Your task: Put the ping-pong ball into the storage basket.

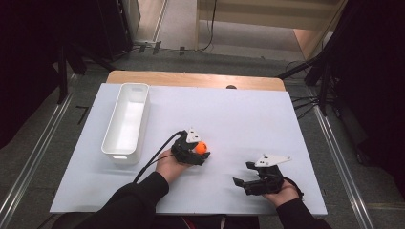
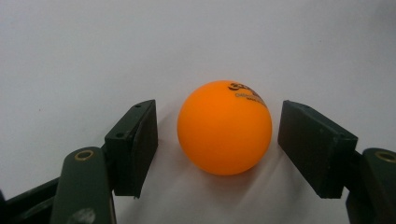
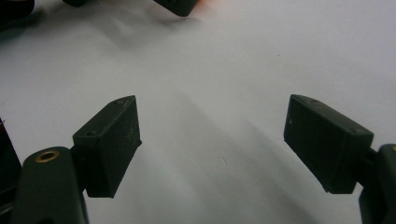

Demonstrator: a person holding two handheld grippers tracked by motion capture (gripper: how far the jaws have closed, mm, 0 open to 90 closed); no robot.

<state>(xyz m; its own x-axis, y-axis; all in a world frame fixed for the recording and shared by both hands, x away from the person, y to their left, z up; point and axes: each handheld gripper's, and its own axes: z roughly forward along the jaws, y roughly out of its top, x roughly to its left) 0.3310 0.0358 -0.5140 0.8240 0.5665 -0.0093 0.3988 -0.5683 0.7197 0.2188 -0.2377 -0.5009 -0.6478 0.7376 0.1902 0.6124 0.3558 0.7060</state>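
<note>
An orange ball [image 1: 201, 147] with dark print lies on the white tabletop [image 1: 239, 114], a little left of the middle. My left gripper [image 1: 202, 151] sits low around it. In the left gripper view the ball [image 2: 224, 127] rests between the two black pads [image 2: 135, 144], with a thin gap on each side, so the left gripper [image 2: 217, 135] is open. My right gripper [image 1: 242, 173] lies near the front edge at the right, pointing left. Its jaws stand wide apart over bare table, and the right gripper [image 3: 212, 140] holds nothing.
A long white bin [image 1: 143, 119] stands at the left side of the table, lengthwise front to back, with nothing visible inside. A wooden table edge [image 1: 196, 78] shows behind the white top. Cables trail from both grippers toward the person.
</note>
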